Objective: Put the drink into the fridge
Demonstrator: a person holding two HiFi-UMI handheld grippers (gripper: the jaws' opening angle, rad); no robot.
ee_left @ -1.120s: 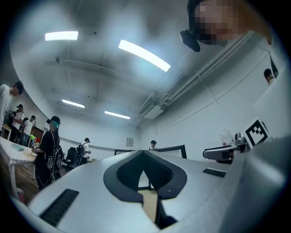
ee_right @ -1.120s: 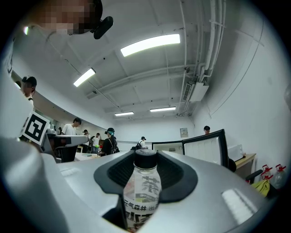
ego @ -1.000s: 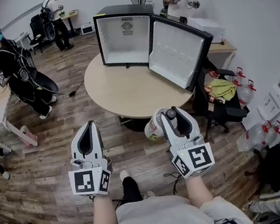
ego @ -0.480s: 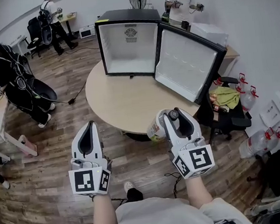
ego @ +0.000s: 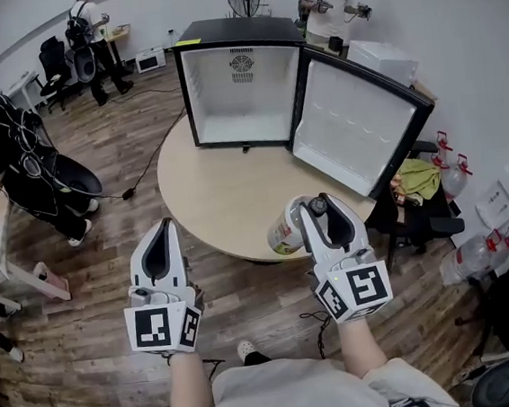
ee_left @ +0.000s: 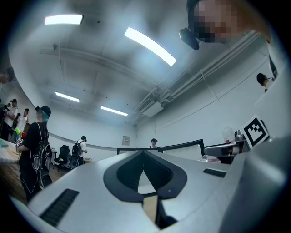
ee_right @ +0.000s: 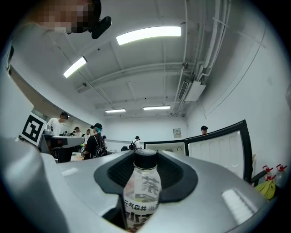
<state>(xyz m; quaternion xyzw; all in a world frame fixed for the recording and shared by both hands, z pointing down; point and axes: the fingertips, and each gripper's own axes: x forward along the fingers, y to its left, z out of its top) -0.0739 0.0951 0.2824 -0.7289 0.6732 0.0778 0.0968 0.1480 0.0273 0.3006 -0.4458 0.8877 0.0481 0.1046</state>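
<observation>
Lower left, the left gripper (ego: 161, 230) has its jaws together, empty. Top centre, the fridge (ego: 242, 82) stands open on the tabletop (ego: 217, 193). Lower right, the right gripper's (ego: 320, 209) jaws clamp the drink (ego: 284, 229) by the tabletop's near edge.

Both forearms forward, left gripper (ego: 161, 228) closed, empty, right gripper (ego: 316, 208) tight on drink (ego: 283, 229)

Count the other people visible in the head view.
3: person in black far left, person with backpack back left, person in white behind the fridge; others may be hidden.
</observation>
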